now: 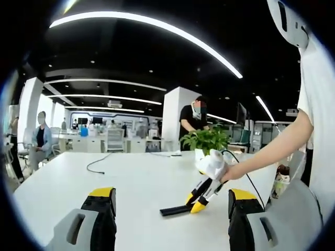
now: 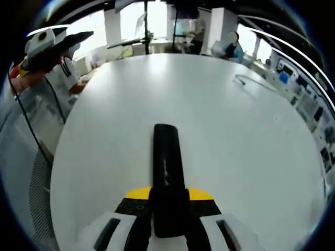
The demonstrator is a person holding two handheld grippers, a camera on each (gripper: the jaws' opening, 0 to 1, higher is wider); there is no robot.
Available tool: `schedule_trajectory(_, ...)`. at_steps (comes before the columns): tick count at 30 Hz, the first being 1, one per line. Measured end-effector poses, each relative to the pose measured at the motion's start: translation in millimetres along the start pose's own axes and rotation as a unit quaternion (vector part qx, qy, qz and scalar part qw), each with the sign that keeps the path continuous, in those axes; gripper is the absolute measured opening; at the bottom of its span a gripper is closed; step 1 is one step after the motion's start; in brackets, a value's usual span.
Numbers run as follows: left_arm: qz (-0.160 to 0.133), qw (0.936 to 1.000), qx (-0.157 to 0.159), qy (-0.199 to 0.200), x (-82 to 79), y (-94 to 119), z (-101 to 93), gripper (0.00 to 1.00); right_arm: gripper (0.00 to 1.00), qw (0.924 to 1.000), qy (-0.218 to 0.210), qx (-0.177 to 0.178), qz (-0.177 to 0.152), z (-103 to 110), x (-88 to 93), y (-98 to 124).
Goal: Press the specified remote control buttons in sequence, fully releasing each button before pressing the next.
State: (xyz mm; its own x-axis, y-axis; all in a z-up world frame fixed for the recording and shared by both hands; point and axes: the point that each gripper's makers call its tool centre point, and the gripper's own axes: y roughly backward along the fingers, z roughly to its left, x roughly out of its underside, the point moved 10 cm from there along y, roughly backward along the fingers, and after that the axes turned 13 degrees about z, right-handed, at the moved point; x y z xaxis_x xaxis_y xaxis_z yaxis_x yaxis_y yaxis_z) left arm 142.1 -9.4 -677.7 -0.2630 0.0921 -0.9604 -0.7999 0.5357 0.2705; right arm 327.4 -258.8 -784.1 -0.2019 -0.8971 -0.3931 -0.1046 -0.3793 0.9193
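Observation:
A black remote control (image 2: 166, 157) points away from me along the white table (image 2: 235, 136). My right gripper (image 2: 168, 194) is shut on its near end, one yellow-tipped jaw on either side. In the left gripper view the remote control (image 1: 172, 210) lies low on the table (image 1: 131, 178), and a person's hand holds the right gripper (image 1: 194, 203) slanting down onto its right end. My left gripper (image 1: 171, 194) stands open a little nearer, jaws wide apart with nothing between them. Held in a hand, the left gripper (image 2: 57, 44) appears at the far left table edge.
A potted green plant (image 1: 207, 140) stands at the far side of the table, with a thin black cable (image 1: 99, 164) lying to its left. A cord hangs from the right gripper. People sit and stand at desks beyond the table. A chair back (image 2: 39, 193) is at the left edge.

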Motion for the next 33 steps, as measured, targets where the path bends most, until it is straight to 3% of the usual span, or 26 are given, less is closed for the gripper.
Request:
schedule_trajectory(12,0.003,1.0,0.005,0.001,0.5,-1,-0.6,0.91,0.2,0.9997,-0.023,-0.003,-0.001,-15,-3.8,0)
schedule_trajectory(33,0.013,0.9999,0.002,0.001,2.1,-1,0.5,0.9,0.2,0.9998,-0.009,-0.005,0.015,-35,-9.4,-2)
